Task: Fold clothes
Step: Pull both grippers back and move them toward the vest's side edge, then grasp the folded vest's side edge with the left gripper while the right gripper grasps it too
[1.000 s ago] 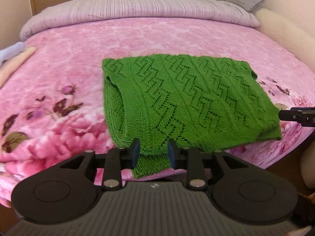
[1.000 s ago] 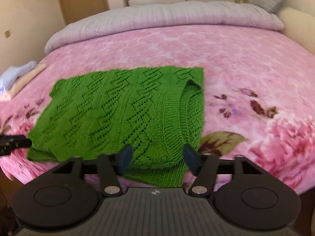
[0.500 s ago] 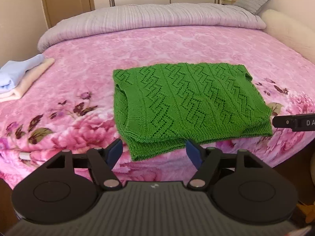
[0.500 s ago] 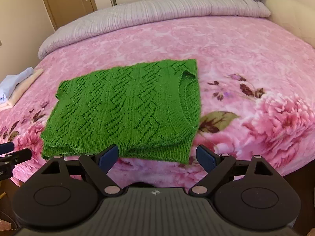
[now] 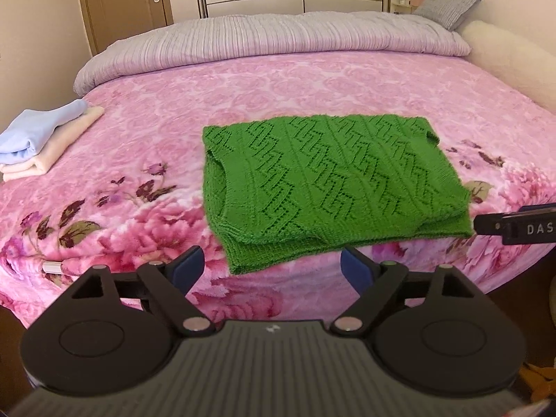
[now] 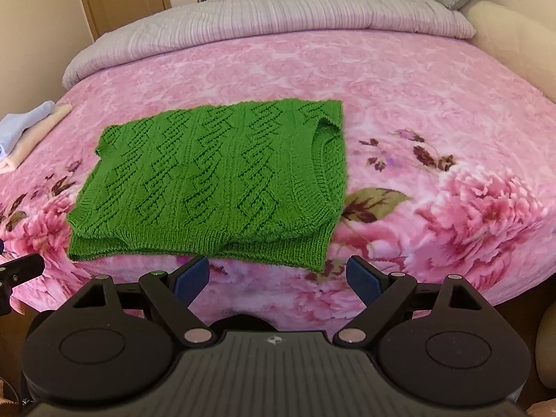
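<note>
the sweater [image 5: 330, 187] lies folded in two layers on the pink blanket [image 5: 278, 80], close to the bed's near edge, its ribbed hem toward the cameras and the lower layer peeking out below the upper. both tongs are released and hold nothing — the left gripper [image 5: 272, 269] hovers just short of the sweater's near left corner, the right gripper [image 6: 278, 278] just short of its near right edge, neither touching the knit. a stack of folded clothes [image 5: 41, 139] sits well left of the sweater.

by my reading, one fold is done and the grippers are between grasps. next would likely be another fold — pinching both layers together at the sweater's side — or carrying it to the stack.
</note>
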Available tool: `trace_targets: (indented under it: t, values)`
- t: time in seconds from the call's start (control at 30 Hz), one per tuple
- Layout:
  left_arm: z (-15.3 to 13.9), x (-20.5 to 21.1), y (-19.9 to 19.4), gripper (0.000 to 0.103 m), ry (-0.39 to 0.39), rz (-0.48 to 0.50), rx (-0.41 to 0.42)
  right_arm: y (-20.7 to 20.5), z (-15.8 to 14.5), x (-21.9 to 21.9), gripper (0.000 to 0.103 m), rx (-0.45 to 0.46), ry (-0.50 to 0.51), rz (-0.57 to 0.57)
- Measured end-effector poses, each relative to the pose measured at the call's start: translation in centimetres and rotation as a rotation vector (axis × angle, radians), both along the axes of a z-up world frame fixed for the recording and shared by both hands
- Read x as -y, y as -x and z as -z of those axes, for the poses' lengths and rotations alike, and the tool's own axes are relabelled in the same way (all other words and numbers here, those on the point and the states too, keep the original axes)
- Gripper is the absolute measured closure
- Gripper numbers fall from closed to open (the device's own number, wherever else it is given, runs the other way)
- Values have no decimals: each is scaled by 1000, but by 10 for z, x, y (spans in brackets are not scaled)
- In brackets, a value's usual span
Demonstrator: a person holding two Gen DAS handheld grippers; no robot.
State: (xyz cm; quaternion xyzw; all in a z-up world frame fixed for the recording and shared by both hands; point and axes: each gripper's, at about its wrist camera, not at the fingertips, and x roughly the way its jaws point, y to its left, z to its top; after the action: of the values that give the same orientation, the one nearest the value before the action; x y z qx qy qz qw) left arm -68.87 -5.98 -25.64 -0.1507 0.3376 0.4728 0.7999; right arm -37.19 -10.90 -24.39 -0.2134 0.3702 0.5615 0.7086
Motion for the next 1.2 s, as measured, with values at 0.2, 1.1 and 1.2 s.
trace_targets:
  t: [0.2, 1.1, 1.2]
  values:
    - [-6, 4, 1, 16, 0, 13, 40, 6, -11, 3, 15, 15, -23, -18]
    - [19, -37, 14, 14, 103, -30, 100, 18, -9, -26, 15, 56, 27, -38]
    - [24, -44, 12, 14, 114, -30, 101, 14, -4, -34, 15, 52, 41, -36]
